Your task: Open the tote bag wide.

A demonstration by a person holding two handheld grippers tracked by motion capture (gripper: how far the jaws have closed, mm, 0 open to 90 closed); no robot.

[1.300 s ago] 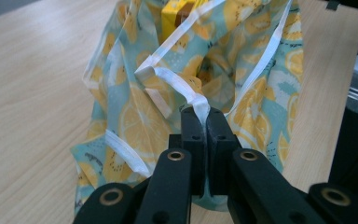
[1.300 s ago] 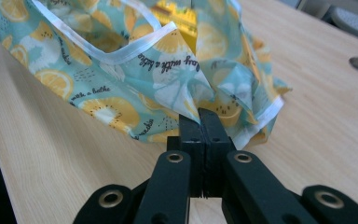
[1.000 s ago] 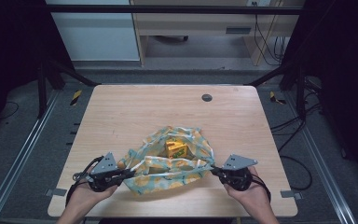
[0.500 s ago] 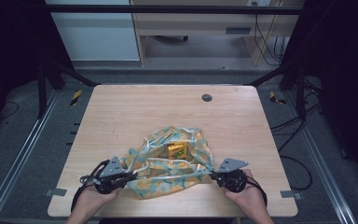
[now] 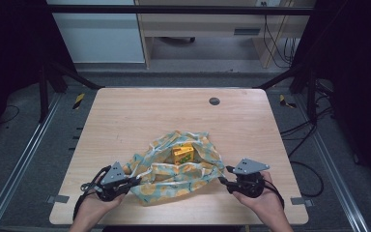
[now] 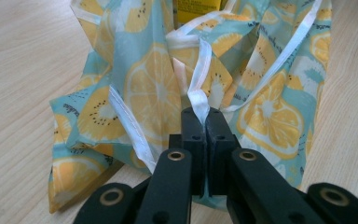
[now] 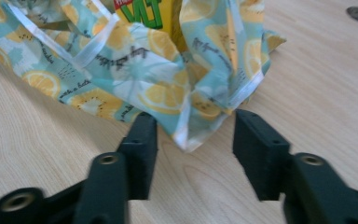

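Observation:
A lemon-print cloth lies bunched on the wooden table, loosely wrapped around a yellow drink carton. My left gripper is shut on the cloth's white-hemmed edge at its left side. My right gripper sits at the cloth's right side; its jaws have just been opening and now stand apart. A corner of the cloth lies loose between them, touching neither pad. The carton shows behind the folds in the right gripper view, and its base in the left gripper view.
A small dark round disc is set in the table near its far edge. Bare wood stretches beyond the cloth and to both sides. Dark frame struts and cables stand off the table's corners.
The right gripper's jaws have opened and let go of the cloth's right corner, which has slackened. The left gripper keeps its grip. Both hands sit a little nearer the front edge.

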